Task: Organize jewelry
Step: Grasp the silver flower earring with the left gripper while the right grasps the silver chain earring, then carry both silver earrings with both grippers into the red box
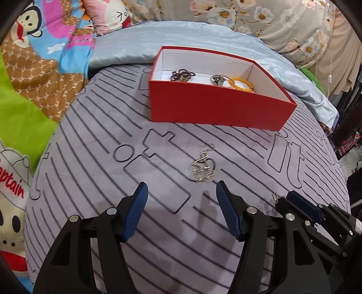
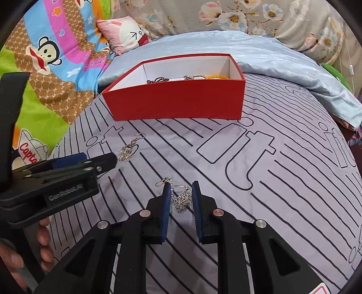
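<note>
Nearest in the right wrist view, the right gripper [image 2: 180, 192] points down at a grey bedsheet [image 2: 271, 203] printed with dark stripes and outlined letters. Its two blue-padded jaws stand close together, a narrow gap between them, with a silver filigree earring [image 2: 181, 200] hanging in that gap; its hook and chain rest against the left pad, though whether both pads press on it cannot be told for certain. At the left edge of that view a person's fingers [image 2: 44, 239] wrap the handle of the other tool. In the left wrist view, the left gripper [image 1: 181, 192] hovers over the sheet with its jaws spread fairly wide and nothing between them. Just beyond its tips lies a second silver earring [image 1: 202, 168], flat on the sheet, its hook pointing away from the camera. Farther back sits an open red box [image 1: 217, 110] with a white interior, resting on the sheet. Inside it, along the far side, lie a dark beaded bracelet [image 1: 182, 75], a small greenish metal piece [image 1: 217, 79] and a yellow beaded bracelet [image 1: 241, 84], the last two touching. Behind the box lies a pale blue satin cover [image 1: 192, 34], then a floral quilt [image 1: 260, 15] and, to the left, a bright cartoon-print blanket [image 1: 45, 45].
</note>
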### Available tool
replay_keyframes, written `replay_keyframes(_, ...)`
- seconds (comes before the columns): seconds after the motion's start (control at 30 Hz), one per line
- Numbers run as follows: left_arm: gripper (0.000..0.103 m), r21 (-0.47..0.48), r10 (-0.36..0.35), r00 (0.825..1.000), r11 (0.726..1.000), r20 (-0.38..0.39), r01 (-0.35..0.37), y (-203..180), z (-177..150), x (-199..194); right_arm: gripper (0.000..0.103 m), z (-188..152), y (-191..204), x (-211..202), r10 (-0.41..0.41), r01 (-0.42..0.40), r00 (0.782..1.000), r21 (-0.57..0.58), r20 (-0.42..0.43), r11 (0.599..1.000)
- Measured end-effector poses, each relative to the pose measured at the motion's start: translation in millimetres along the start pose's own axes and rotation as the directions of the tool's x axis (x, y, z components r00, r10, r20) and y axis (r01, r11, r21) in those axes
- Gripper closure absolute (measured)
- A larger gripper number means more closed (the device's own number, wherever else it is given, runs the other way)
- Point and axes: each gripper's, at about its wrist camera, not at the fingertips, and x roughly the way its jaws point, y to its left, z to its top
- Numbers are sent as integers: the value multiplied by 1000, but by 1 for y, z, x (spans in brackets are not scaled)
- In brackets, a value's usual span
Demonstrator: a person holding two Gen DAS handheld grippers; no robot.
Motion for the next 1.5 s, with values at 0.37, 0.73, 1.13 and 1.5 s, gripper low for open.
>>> replay_keyframes(0.37,53,14,17,1000,1000,-13,-16,-15,12,28,86,5,-14,1,1,-2,1000,29,6,1000)
replay_keyframes(0.73,81,50,0,1000,999,-9,1,-22,15,31,86,7,-19,4,7,-7,1000,39,4,999)
replay_keyframes(1.13,89,27,-61,998,998,-20,62,-20,11,20,86,10,-18,0,10,-10,1000,38,17,999)
replay_keyframes(1.5,98,-8,-93,995,996,-22,93,-9,6,7,86,10,-18,-7,16,-17,999,37,28,999)
